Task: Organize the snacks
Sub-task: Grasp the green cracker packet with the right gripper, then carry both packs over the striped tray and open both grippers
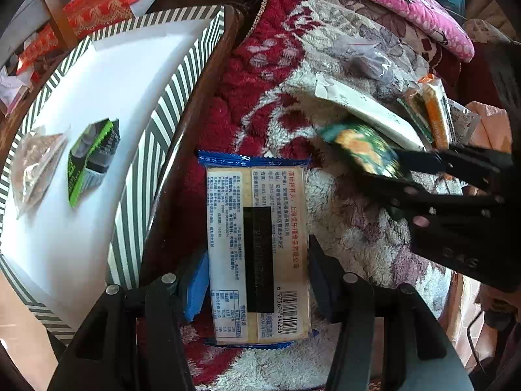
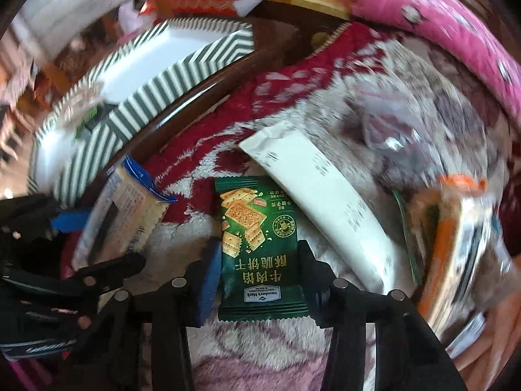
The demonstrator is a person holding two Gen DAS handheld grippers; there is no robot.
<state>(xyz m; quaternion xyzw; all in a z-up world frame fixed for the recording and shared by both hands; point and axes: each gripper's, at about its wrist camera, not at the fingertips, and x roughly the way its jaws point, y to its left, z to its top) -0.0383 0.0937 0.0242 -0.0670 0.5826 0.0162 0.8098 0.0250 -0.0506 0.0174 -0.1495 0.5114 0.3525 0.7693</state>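
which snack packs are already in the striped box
Two: the green-edged dark pack and the clear pack, lying on the striped box floor. The other packs are still on the blanket or in grippers.

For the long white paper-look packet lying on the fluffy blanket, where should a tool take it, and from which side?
Grip the long white packet across its narrow width near the middle, coming down from above. It lies flat and slanted on the red and white blanket, so turn the tool to match its slant. Its upper end is clear; its lower end lies close to the green cracker packet.
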